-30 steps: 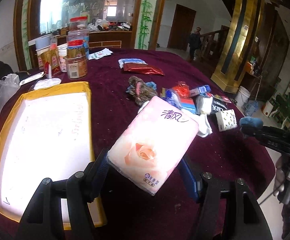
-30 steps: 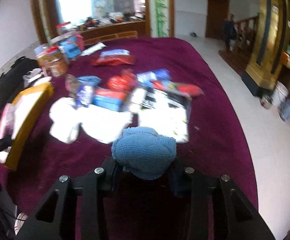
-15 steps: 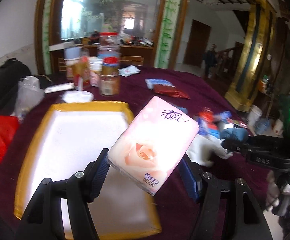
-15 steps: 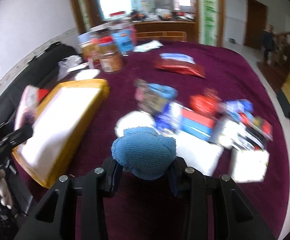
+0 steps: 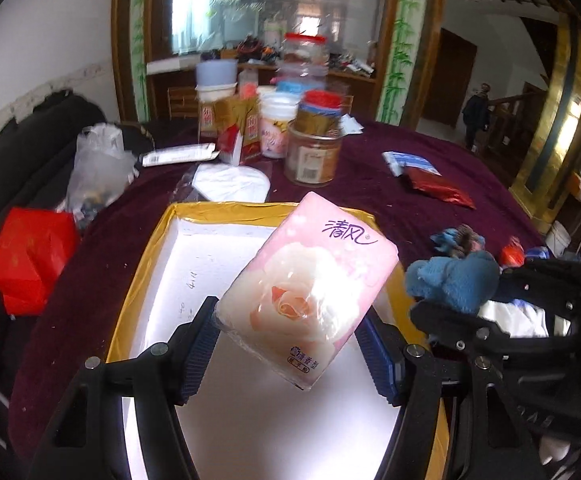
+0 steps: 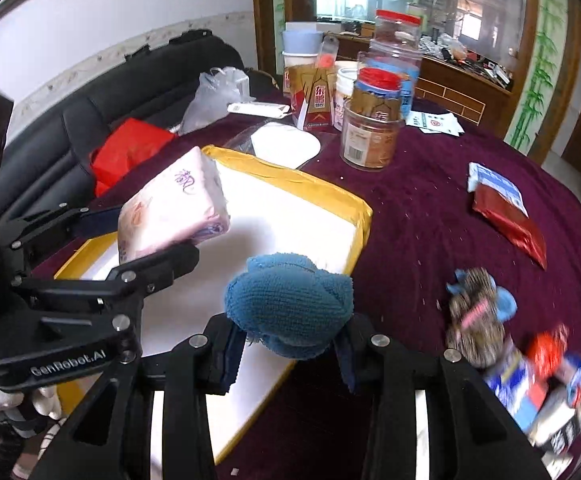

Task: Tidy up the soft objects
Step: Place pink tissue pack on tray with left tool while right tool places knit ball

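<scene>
The left tongs (image 5: 290, 344) pinch a pink tissue pack (image 5: 310, 292) between their 2 blue-padded fingers (image 5: 196, 354), holding it tilted in the air with its printed rose facing the camera. Directly below and ahead of these tongs lies a shallow tray (image 5: 158, 240) with a yellow rim and a white floor; the pack hangs over it without touching it.

The right tongs (image 6: 288, 354) are pressed onto a blue knitted cloth (image 6: 290, 304), bunched into a ball between the 2 fingers. In the right wrist view this bundle sits above the near right edge of the same tray (image 6: 354, 204), and the left tongs with the tissue pack (image 6: 172, 208) appear just to the left, over the tray. In the left wrist view the blue cloth (image 5: 456, 280) shows just to the right of the tissue pack, the 2 apart.

Everything rests on a dark red tablecloth (image 6: 418, 184). Beyond the far end of the tray stand a clear jar (image 6: 370, 136) and several cartons and tubs. Farther right of the right tongs lie a dark red foil packet (image 6: 510, 224), a small brown and blue knitted thing (image 6: 478, 316), and a blurred heap of packets (image 6: 538, 384). Left of the tray a red bag (image 5: 30, 256) sits at the table's edge.
</scene>
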The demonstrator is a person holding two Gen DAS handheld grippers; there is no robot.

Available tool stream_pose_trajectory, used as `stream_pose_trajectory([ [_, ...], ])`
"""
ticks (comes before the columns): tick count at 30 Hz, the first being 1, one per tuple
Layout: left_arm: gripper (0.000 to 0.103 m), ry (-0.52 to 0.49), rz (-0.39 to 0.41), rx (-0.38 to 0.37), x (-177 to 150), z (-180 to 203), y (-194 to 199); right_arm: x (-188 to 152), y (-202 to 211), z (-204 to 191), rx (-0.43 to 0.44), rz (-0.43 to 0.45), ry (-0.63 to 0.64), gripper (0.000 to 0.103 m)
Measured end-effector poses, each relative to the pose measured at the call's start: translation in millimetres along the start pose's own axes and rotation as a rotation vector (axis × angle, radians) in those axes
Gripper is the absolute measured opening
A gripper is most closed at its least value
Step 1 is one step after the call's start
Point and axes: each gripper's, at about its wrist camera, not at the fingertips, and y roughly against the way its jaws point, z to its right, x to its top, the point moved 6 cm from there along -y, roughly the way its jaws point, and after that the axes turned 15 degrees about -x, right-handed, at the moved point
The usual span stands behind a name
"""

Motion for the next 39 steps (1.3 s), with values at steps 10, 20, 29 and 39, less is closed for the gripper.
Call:
stream_pose_trajectory([
  [10, 0.071, 0.215, -0.092, -0.144, 9, -30, -54, 19, -44, -2, -0.061, -0.024, 0.057, 0.038],
  [20, 0.087, 0.415, -0.077, -0.22, 5, -56, -65, 44, -56, 0, -0.108, 0.049, 0.036, 0.08],
  [29, 0.091, 0.497, -0.054, -0.252, -12, -66, -54, 24, -5, 49, -0.048, 0.087, -0.142, 0.08],
  [39, 0.091, 0.497, -0.016, -0.213, -24, -71, -34, -80, 62, 160, -0.106, 0.105, -0.4, 0.08],
])
